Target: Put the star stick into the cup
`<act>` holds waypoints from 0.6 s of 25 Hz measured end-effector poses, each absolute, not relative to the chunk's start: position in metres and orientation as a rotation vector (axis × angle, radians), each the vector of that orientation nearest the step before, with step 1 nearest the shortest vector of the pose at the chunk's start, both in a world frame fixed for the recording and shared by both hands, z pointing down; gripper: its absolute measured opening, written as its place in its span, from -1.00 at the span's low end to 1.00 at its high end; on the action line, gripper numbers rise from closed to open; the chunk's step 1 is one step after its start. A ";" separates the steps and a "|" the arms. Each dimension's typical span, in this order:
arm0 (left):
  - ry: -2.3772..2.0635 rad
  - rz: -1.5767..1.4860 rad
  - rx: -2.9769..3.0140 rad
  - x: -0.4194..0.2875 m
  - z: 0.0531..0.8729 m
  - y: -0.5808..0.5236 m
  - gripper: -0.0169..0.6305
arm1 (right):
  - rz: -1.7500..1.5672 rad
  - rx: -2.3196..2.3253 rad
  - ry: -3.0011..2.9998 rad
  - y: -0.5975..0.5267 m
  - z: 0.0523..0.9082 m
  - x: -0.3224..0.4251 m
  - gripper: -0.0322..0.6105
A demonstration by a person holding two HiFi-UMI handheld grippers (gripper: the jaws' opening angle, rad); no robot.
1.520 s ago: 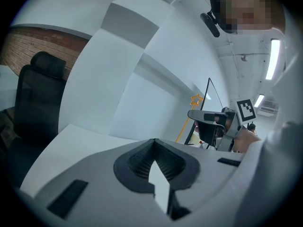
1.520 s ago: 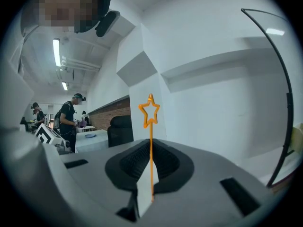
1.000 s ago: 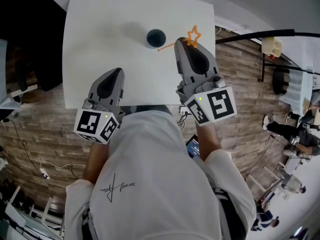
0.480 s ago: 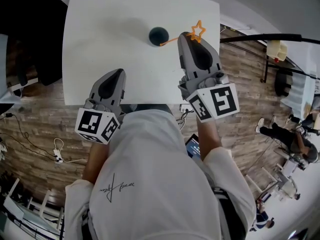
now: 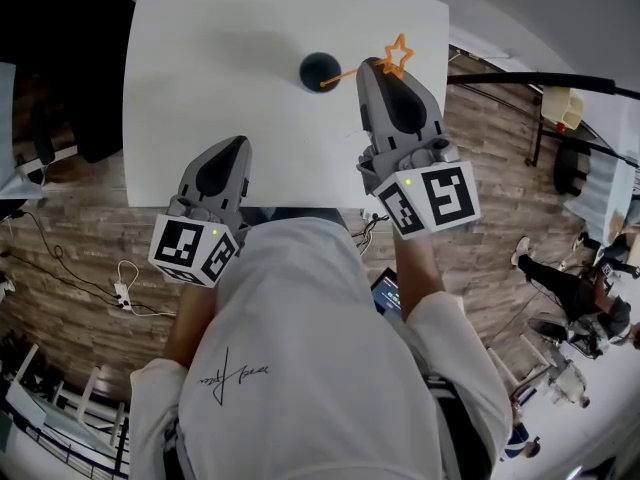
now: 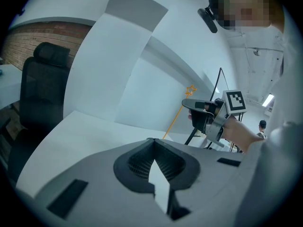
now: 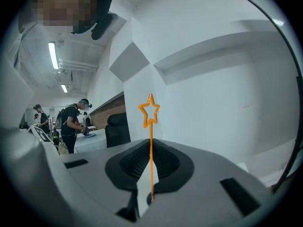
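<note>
Right tool (image 5: 374,65): closed on the stick (image 5: 352,74), pinching it just below the star; upper right of the head view.
Stick: orange and thin, slanting down-left from the jaws; lower tip at the mouth of the cup (image 5: 320,70), inside or not cannot be told.
Cup: dark, upright, upper middle of the tabletop (image 5: 200,38).
Left tool (image 5: 237,145): jaws together, holding nothing; lower left, at the tabletop's near edge, well apart from the cup.
Risk of a miss: catching the rim or sliding down outside, from lowering on this slant.
Risk of toppling: sideways push against the cup wall, with nothing bracing the cup.
Risk of slip: pivoting of so thin a shaft between the pads, throwing the tip off aim.
Risk at release: tipping back out under the star's weight, from letting go too early.
</note>
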State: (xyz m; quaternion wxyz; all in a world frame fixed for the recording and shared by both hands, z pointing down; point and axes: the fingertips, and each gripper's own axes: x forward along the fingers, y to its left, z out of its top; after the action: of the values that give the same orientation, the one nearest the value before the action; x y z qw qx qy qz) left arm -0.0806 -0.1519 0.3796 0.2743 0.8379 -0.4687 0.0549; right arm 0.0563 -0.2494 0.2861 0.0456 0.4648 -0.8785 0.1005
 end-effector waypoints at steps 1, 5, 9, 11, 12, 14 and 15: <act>-1.263 0.148 2.250 -0.081 0.380 -0.153 -0.93 | 0.311 1.417 -2.682 -0.251 0.288 0.056 -0.84; -1.274 0.149 2.241 -0.083 0.382 -0.158 -0.93 | 0.334 1.410 -2.678 -0.255 0.294 0.056 -0.84; -1.283 0.148 2.226 -0.084 0.384 -0.163 -0.93 | 0.356 1.404 -2.671 -0.259 0.300 0.056 -0.84; -1.284 0.151 2.223 -0.085 0.385 -0.164 -0.93 | 0.366 1.399 -2.667 -0.261 0.303 0.055 -0.84; -1.282 0.155 2.222 -0.084 0.385 -0.165 -0.93 | 0.371 1.395 -2.664 -0.262 0.305 0.055 -0.84; -1.278 0.165 2.223 -0.083 0.386 -0.164 -0.93 | 0.381 1.387 -2.660 -0.263 0.308 0.054 -0.84; -1.275 0.167 2.224 -0.082 0.386 -0.165 -0.93 | 0.386 1.385 -2.658 -0.264 0.309 0.053 -0.84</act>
State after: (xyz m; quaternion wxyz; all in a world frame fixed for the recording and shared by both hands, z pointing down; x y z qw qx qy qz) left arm -0.0816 -0.1649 0.3864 0.2825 0.8305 -0.4761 0.0624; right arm 0.0532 -0.2641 0.3093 0.0597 0.4574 -0.8781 0.1274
